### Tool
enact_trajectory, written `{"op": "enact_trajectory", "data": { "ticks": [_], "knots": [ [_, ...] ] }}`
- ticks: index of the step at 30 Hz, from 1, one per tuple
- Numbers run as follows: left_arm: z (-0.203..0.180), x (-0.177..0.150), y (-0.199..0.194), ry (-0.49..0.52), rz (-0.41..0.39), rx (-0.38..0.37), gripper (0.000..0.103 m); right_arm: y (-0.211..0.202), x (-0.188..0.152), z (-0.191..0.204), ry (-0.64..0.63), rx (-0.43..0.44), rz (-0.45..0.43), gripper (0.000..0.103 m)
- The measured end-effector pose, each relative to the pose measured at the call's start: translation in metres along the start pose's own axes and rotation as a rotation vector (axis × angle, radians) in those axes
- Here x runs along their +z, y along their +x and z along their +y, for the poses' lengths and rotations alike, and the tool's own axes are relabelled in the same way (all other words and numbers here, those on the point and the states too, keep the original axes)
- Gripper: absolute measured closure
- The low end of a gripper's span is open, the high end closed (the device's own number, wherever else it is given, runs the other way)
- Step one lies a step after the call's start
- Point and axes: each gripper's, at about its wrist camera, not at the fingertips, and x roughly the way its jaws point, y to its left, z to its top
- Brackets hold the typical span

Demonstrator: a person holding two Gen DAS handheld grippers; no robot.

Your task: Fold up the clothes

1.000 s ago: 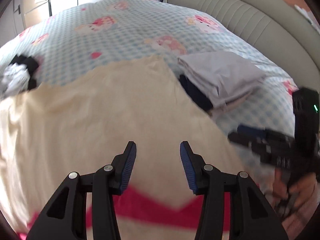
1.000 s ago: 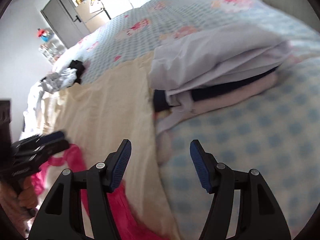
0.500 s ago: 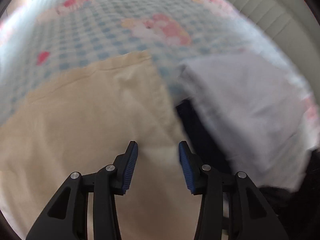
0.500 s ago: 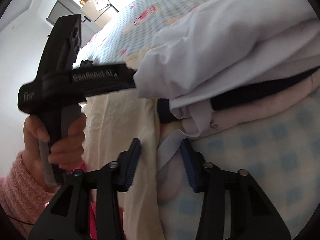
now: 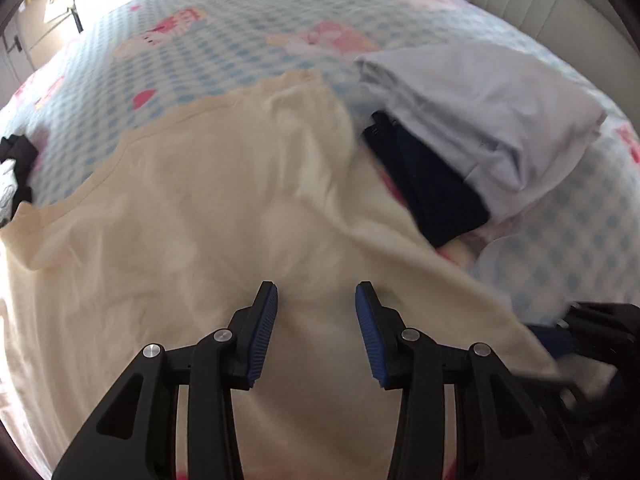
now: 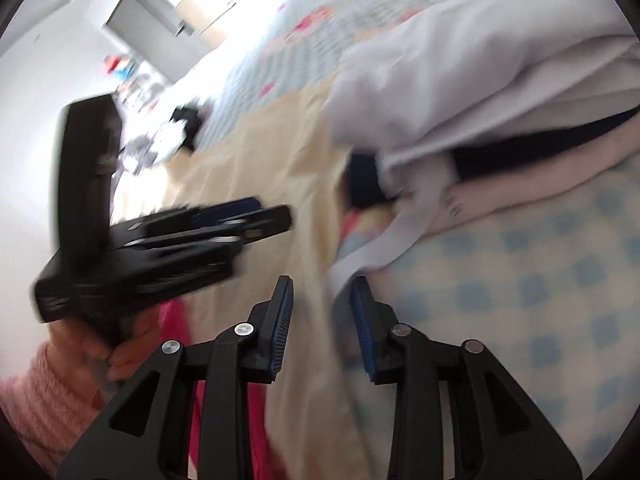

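Cream shirt (image 5: 224,216) spread unfolded on bed (image 5: 248,28) beside stack of folded clothes (image 5: 492,120), left hand-held gripper (image 5: 316,332) and right hand-held gripper (image 6: 320,320) both released above it.

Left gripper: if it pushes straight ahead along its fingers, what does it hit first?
Probably the cream shirt spread on the bed: the open left gripper points onto its cloth, with nothing seen between. Depth is unclear in this fisheye view.

Left tool (image 5: 316,330) backed off from the cream shirt's (image 5: 208,232) far corner, so the folded pile (image 5: 480,120) shows whole again. Right tool (image 6: 322,326) is spread a bit wider now, still near the shirt edge.
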Motion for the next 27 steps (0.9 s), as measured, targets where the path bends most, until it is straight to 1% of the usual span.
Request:
{"op": "enact_trajectory", "data": {
  "ticks": [1,2,3,4,5,6,8,12,13,14,15,17,19,21,22,24,25,27],
  "knots": [
    [0.002,-0.002,-0.002,-0.022,-0.001,-0.001,0.060,-0.002,-0.002,0.004,-0.034,0.023,0.000,0.071],
    [0.008,-0.005,-0.010,-0.085,-0.023,-0.072,0.060,-0.007,-0.006,0.012,-0.068,0.048,-0.013,0.070],
    [0.014,-0.007,-0.019,-0.148,-0.044,-0.143,0.060,-0.011,-0.009,0.018,-0.089,0.069,-0.023,0.066],
    [0.019,-0.012,-0.028,-0.214,-0.061,-0.256,0.059,-0.015,-0.012,0.023,-0.110,0.090,-0.033,0.063],
    [0.020,-0.015,-0.032,-0.237,-0.063,-0.316,0.059,-0.018,-0.015,0.025,-0.124,0.084,-0.035,0.062],
    [0.019,-0.018,-0.036,-0.245,-0.063,-0.349,0.059,-0.021,-0.018,0.027,-0.138,0.078,-0.037,0.062],
    [0.011,-0.027,-0.042,-0.224,-0.062,-0.399,0.058,-0.026,-0.020,0.029,-0.155,0.067,-0.036,0.061],
    [-0.006,-0.036,-0.042,-0.174,-0.044,-0.424,0.058,-0.037,-0.027,0.033,-0.154,0.043,-0.038,0.060],
    [-0.008,-0.036,-0.039,-0.165,-0.034,-0.388,0.058,-0.040,-0.031,0.037,-0.159,0.032,-0.042,0.060],
    [-0.010,-0.035,-0.036,-0.156,-0.023,-0.352,0.058,-0.043,-0.026,0.037,-0.164,0.034,-0.046,0.057],
    [-0.011,-0.035,-0.033,-0.147,-0.012,-0.316,0.058,-0.044,-0.023,0.039,-0.164,0.048,-0.048,0.053],
    [-0.012,-0.037,-0.031,-0.141,0.000,-0.247,0.056,-0.045,-0.019,0.042,-0.169,0.083,-0.044,0.053],
    [-0.009,-0.042,-0.033,-0.141,0.006,-0.218,0.056,-0.045,-0.021,0.046,-0.196,0.102,-0.031,0.053],
    [-0.006,-0.047,-0.034,-0.138,0.018,-0.180,0.056,-0.038,-0.020,0.046,-0.186,0.137,-0.009,0.053],
    [-0.002,-0.048,-0.033,-0.151,0.021,-0.184,0.056,-0.035,-0.019,0.044,-0.173,0.134,0.003,0.053],
    [0.009,-0.047,-0.034,-0.185,0.021,-0.206,0.057,-0.033,-0.020,0.038,-0.150,0.084,0.005,0.052],
    [0.011,-0.048,-0.033,-0.194,0.022,-0.215,0.055,-0.031,-0.019,0.035,-0.133,0.053,0.002,0.052],
    [0.014,-0.050,-0.030,-0.198,0.025,-0.217,0.055,-0.029,-0.015,0.023,-0.066,0.004,-0.003,0.051]
  ]
}}
